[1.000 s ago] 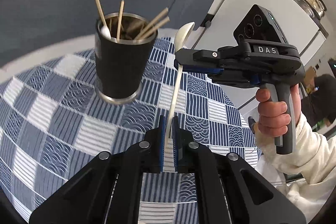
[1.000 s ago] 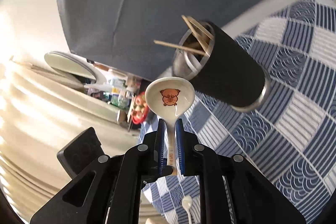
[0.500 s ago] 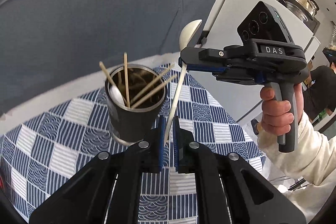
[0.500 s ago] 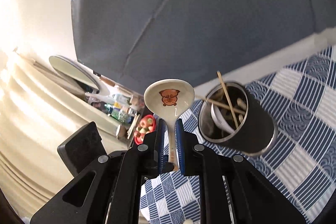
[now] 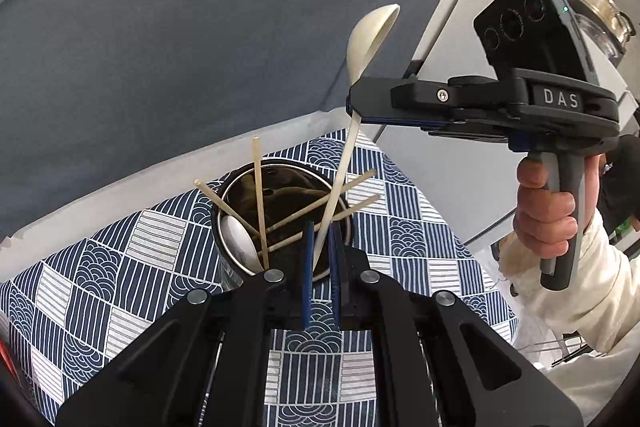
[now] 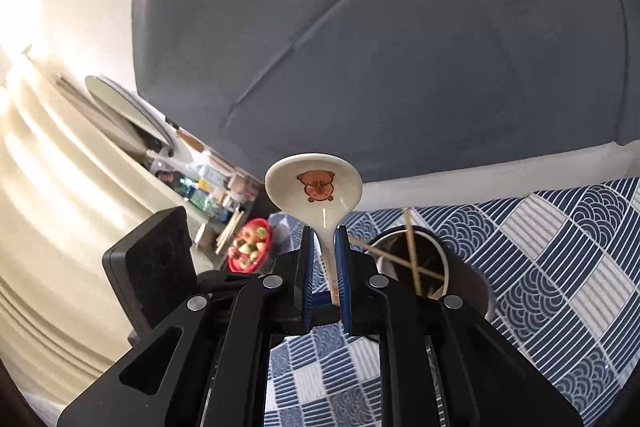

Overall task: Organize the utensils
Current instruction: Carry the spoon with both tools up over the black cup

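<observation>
Seen from the left wrist only: 1 long cream ceramic spoon (image 5: 344,163) shared by both grippers. Clamped at its handle tip by the left gripper (image 5: 320,259), pads pressed together on it. Pinched again just below the bowl by the right gripper (image 5: 354,107), which reaches in level from the right, with a hand (image 5: 544,223) in a cream sleeve (image 5: 592,287) on its grip. Held in the air, above and in front of the steel utensil cup (image 5: 224,203), not inside it. Long axis steeply upright, leaning up and to the right; bowl at the top, seen edge-on.

Also visible there: 4 wooden chopsticks (image 5: 259,195) fanned out of the cup, and a white spoon (image 5: 240,239) lying against its inner wall. Cup upright on the blue-and-white patterned cloth (image 5: 420,227) over the desk.

Seen from the right wrist only: the hollow face of the bowl, turned toward the camera, with a brown animal cartoon printed in it. Blue pads tight on the neck from both sides, handle running down between them. Cup low and to the right of the pads. Further left, off the desk, a red bowl (image 6: 250,245) of food. Left pads hidden in this view.
</observation>
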